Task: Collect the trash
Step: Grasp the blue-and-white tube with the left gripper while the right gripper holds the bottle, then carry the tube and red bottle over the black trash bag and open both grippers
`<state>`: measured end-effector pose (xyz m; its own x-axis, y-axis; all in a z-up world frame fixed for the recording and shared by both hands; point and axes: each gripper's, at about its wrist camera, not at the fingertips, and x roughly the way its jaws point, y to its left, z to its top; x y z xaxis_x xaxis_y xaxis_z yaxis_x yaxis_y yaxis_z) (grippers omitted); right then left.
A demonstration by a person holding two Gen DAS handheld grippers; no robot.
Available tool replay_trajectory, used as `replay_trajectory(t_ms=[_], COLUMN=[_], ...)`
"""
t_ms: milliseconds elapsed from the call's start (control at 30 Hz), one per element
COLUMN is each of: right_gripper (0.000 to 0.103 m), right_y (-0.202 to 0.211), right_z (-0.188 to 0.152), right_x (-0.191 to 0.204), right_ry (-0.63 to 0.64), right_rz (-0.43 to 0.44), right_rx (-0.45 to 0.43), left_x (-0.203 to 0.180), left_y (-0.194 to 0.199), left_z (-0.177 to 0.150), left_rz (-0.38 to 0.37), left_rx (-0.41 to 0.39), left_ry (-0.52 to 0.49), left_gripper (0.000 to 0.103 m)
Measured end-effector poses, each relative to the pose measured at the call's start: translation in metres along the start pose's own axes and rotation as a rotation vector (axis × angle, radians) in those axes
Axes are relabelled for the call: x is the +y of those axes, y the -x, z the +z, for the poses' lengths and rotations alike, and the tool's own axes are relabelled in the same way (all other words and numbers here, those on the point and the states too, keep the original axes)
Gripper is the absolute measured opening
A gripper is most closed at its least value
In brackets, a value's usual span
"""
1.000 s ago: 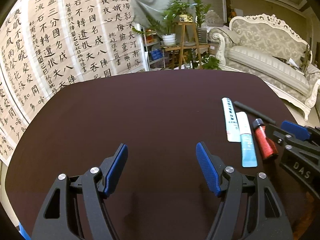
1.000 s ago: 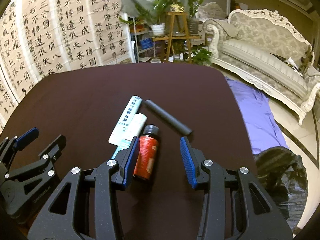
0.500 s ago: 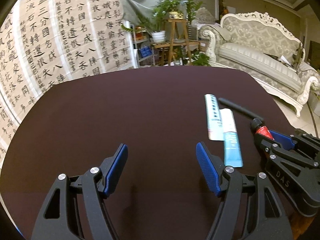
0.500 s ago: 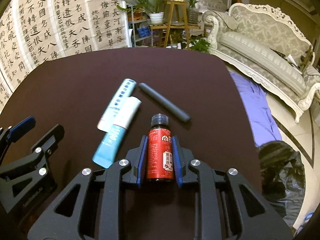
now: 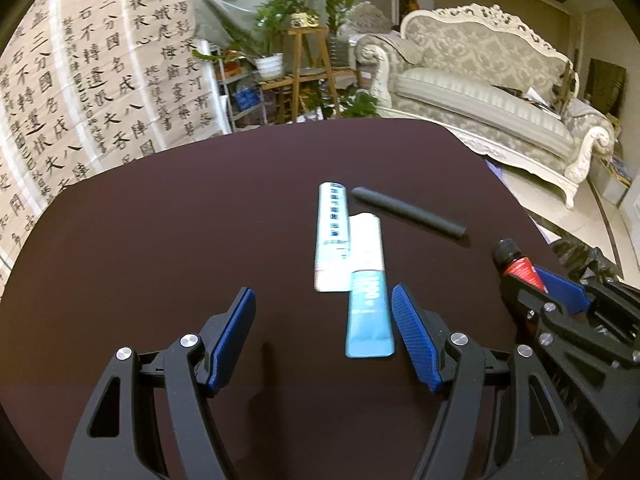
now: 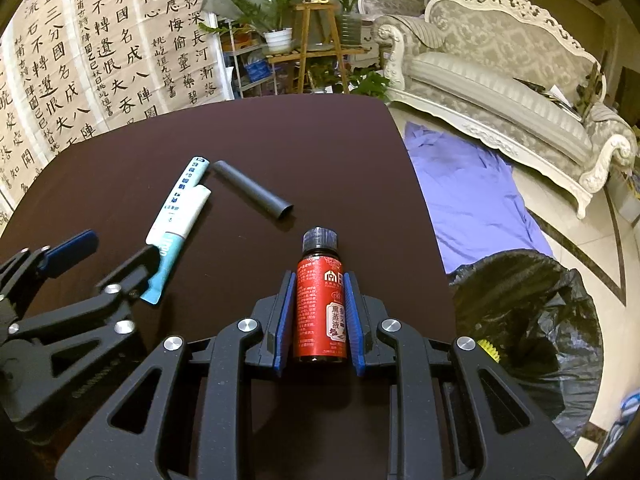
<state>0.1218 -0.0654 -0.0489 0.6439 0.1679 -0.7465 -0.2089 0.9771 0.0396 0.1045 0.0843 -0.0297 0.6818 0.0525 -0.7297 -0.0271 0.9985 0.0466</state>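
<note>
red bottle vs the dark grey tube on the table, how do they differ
The small red-labelled bottle with a black cap is clamped between the right claw's blue pads; the long dark grey tube lies free on the dark brown table. The bottle is thick and printed; the tube is slim, plain and open-ended. Both are cylindrical.

Dark maroon matt table top (image 6: pixel 320 152). Small brown bottle with glossy red paper label and ribbed black plastic cap (image 6: pixel 320 300), clamped between ribbed blue pads (image 6: pixel 285 316) of matt black plastic right gripper (image 6: pixel 320 316). Ahead-left: smooth teal-and-white plastic tube (image 5: pixel 367 288), matt dark grey cylinder (image 5: pixel 408 211). Right: crinkled glossy black plastic bag (image 6: pixel 528 320).
</note>
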Motion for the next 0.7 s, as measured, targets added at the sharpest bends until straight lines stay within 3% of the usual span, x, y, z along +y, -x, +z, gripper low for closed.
replay_trajectory(t_ms=[33, 167, 300, 700], right_gripper=[0.023, 0.023, 0.024, 0.023], right_y=[0.000, 0.000, 0.000, 0.004], right_z=[0.000, 0.000, 0.000, -0.002], right_x=[0.000, -0.002, -0.003, 0.003], right_ry=[-0.002, -0.010, -0.010, -0.008], right_rz=[0.003, 0.013, 0.014, 0.012], right_rx=[0.002, 0.002, 0.002, -0.010], left_x=[-0.002, -0.007, -0.007, -0.002], left_y=[-0.003, -0.013, -0.010, 0.010], left_z=[0.001, 0.001, -0.002, -0.014], left_rz=[-0.006, -0.035, -0.042, -0.077], left_rx=[0.009, 0.056, 0.049, 0.010], left_ry=[-0.007, -0.026, -0.029, -0.004], left_gripper=[0.068, 0.045, 0.023, 0.021])
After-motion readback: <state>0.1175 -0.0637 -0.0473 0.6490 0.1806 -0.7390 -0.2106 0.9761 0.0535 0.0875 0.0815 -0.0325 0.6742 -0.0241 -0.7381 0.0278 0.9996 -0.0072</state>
